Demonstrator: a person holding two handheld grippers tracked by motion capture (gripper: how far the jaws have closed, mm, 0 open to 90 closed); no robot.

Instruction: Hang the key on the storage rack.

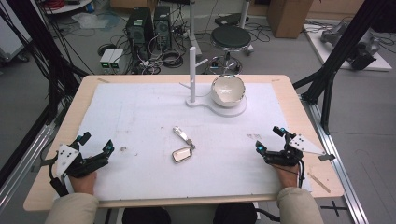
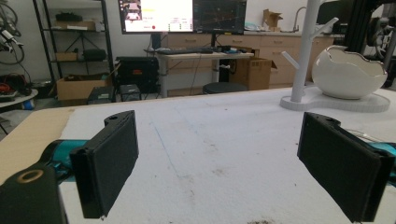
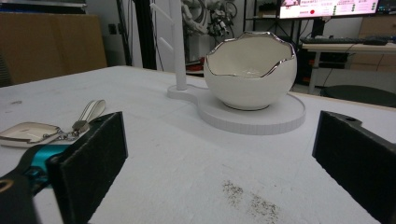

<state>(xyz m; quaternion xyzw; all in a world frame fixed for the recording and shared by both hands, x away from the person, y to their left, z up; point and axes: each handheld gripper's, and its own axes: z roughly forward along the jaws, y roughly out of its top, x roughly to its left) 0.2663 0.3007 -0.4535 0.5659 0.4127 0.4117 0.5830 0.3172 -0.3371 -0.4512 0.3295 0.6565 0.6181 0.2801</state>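
The table (image 1: 56,135) has a light wooden top, and a white sheet (image 1: 140,121) covers most of it. On the sheet, between the left tongs (image 1: 95,142) and the right tongs (image 1: 269,139), lies a key fob (image 1: 183,154) with a strap (image 1: 183,134). Beyond both tongs, at the far edge, a white stand (image 1: 219,106) rests on the sheet; it carries a post (image 1: 192,74) and an egg-shaped bowl (image 1: 228,91). Dark specks (image 3: 252,198) mark the sheet just before the right tongs.

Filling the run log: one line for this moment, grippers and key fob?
left gripper: open, empty | right gripper: open, empty | key fob: flat on mat, untouched, between grippers | egg-shaped bowl: on stand base
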